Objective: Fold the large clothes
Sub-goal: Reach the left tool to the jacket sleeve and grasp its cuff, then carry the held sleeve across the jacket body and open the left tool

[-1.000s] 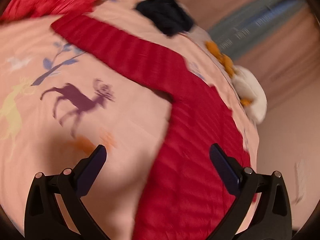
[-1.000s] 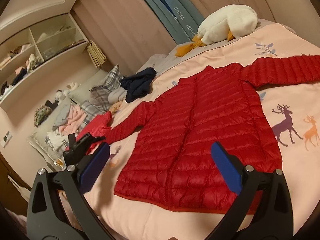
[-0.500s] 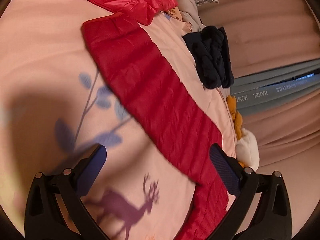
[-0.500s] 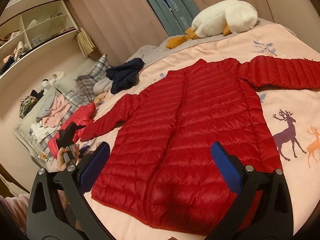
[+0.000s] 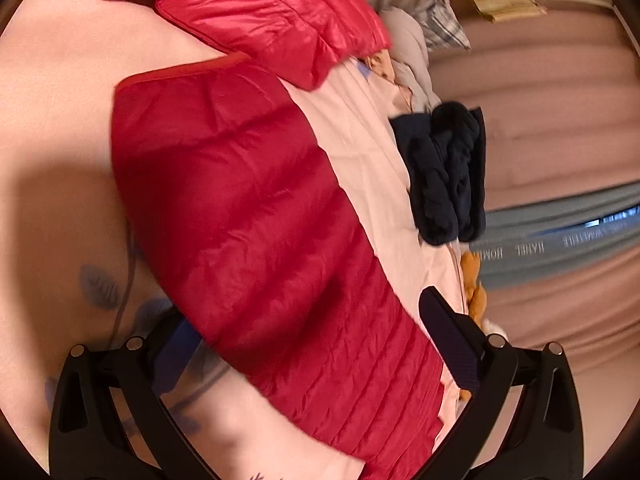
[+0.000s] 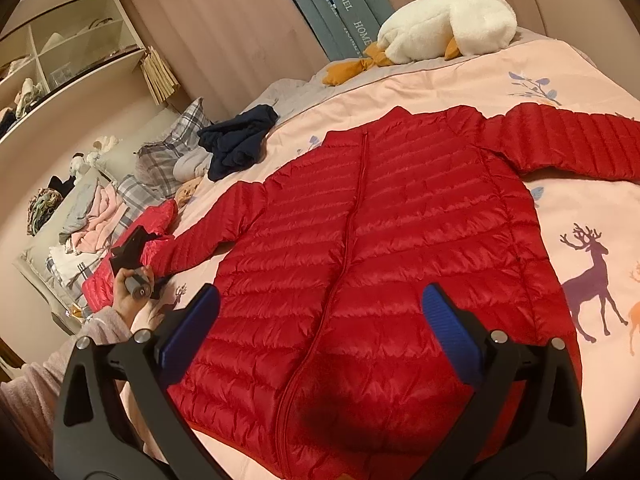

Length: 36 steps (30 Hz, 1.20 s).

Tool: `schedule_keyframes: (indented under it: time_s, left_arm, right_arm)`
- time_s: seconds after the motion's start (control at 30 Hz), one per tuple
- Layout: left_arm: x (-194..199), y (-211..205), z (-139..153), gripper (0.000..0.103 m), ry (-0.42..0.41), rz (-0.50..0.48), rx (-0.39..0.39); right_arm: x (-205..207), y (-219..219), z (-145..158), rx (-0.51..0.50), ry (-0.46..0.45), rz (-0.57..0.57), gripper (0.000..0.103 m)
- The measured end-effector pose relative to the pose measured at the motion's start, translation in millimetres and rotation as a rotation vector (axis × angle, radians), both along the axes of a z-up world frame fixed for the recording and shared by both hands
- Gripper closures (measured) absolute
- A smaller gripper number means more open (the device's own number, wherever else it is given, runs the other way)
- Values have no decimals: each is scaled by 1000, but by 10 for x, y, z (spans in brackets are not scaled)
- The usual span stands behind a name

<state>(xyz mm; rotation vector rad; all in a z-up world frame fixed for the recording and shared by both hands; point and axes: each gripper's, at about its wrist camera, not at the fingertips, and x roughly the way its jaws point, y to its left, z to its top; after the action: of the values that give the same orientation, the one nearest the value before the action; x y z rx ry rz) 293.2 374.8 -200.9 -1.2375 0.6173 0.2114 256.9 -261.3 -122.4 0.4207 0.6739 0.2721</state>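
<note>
A red jacket point(image 6: 380, 260) is seen spread flat, front up and zipped, on a pink quilt point(image 6: 460, 80) printed with deer and twigs. Its right sleeve is cut off by the frame edge in the right wrist view, and the lower hem is partly hidden behind the right gripper point(image 6: 320, 320), whose blue pads are held wide apart above the hem with nothing between them. A dark shadow is cast on the jacket just below that gripper.

The left sleeve point(image 5: 280, 240) is shown close up in the left wrist view, blurred by motion. It is straddled by the left gripper point(image 5: 308, 336), whose jaws are spread wide; one pad is partly hidden under the sleeve edge, and contact with the fabric cannot be made out. In the right wrist view the left gripper is seen only from behind, at the cuff, held by a hand point(image 6: 130, 296) in a pale fleece cuff.

Just beyond the jacket's cuff a second red garment point(image 5: 260, 4) is bunched, touching or overlapping it. A navy garment point(image 6: 236, 140) is heaped well apart from the jacket's shoulder. A white plush goose point(image 6: 444, 28) is laid far past the collar. Bare quilt is left open beside the jacket's right flank, around the deer print.
</note>
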Motion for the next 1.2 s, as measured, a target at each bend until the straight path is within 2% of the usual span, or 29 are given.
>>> schedule_keyframes:
  time_s: [0.13,0.23,0.33,0.37,0.43,0.5,0.6,0.63,0.77,0.9,1.07,1.2]
  left_arm:
    - [48,-29,25,2,39,16,30]
    - [60,-74,50,12,90,19,74]
    - [55,-80,54,37,158,24,122]
    - [58,-73,45,49,185,23,134]
    - [62,-50,39,58,201,14,142]
    - [67,-18,29,77,208,1,139]
    - [53,5,3,93,194,-34,127]
    - [47,-6,22,94,190,-41,140]
    - [60,-194,273,97,166,-78,275]
    - [92,-510,652,97,111,-141,417]
    - [148,-1126,1132,97,30,-247,570]
    - [166,-1842,1438,97,-23,-357,744]
  right_arm:
    - [51,25,-11,-13,8,-1,2]
    - [72,64,-22,-25,20,-1,2]
    - [71,114,-16,-38,24,5,2]
    - [66,132,-8,-39,23,8,2]
    - [55,158,3,-43,21,12,2]
    - [40,188,21,-52,23,13,2]
    - [25,202,45,-62,21,13,2]
    - [19,203,55,-65,20,12,2]
    - [-13,193,95,-67,10,10,2]
    - [-61,207,106,-73,2,11,2]
    - [-156,186,119,-94,-13,2,2]
    - [-264,64,135,-91,-30,-16,2]
